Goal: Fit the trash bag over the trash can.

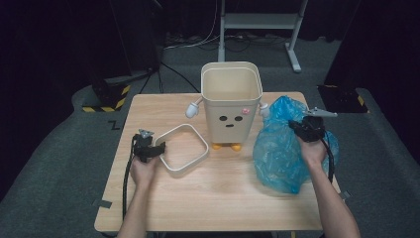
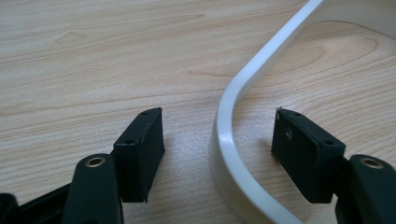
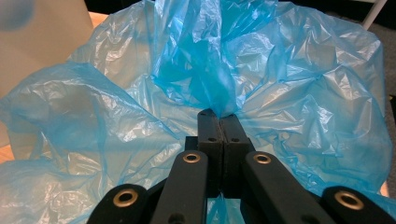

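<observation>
Already your right tongs (image 3: 219, 119) pinch the blue bin liner (image 3: 299, 88), right of the bin (image 1: 231, 101): flimsy, slippery film, so hold gathered folds. Left tongs (image 2: 219, 140) spread astride the stiff rim ring (image 2: 229, 154).

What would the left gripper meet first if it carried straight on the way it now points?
Most likely the white ring frame: its rim already runs between the open left gripper, pads not pressing it. Beyond the curve lies bare wooden table, though depth is hard to judge.
</observation>
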### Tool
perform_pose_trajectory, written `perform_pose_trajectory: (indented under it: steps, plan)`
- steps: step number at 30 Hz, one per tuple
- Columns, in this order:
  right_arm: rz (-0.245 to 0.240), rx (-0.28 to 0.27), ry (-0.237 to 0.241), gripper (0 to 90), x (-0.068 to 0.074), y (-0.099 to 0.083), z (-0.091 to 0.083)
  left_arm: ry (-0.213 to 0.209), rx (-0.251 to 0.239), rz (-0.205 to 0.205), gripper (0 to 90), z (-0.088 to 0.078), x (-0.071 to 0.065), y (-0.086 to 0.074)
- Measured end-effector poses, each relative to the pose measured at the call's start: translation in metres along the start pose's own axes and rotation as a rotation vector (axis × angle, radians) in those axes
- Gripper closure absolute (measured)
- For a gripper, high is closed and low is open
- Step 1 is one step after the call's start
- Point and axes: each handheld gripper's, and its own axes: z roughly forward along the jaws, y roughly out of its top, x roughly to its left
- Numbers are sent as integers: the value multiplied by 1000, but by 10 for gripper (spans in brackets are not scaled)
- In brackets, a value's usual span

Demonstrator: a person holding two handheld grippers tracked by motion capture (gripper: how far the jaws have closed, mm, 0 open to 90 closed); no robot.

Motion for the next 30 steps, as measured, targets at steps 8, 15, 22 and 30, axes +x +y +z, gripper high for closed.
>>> perform_pose_trajectory:
  steps: [8, 15, 22, 30]
  plan:
    - [-29, -35, 26, 898, 3, 10, -19, 0, 0, 0, 344, 0, 0, 0]
    - [-26, -54, 36, 898, 1, 15, -30, 0, 0, 0, 344, 0, 0, 0]
    - [-41, -76, 36, 898, 0, 21, -43, 0, 0, 0, 344, 0, 0, 0]
    - [-43, -94, 21, 898, -6, 25, -58, 1, 0, 0, 344, 0, 0, 0]
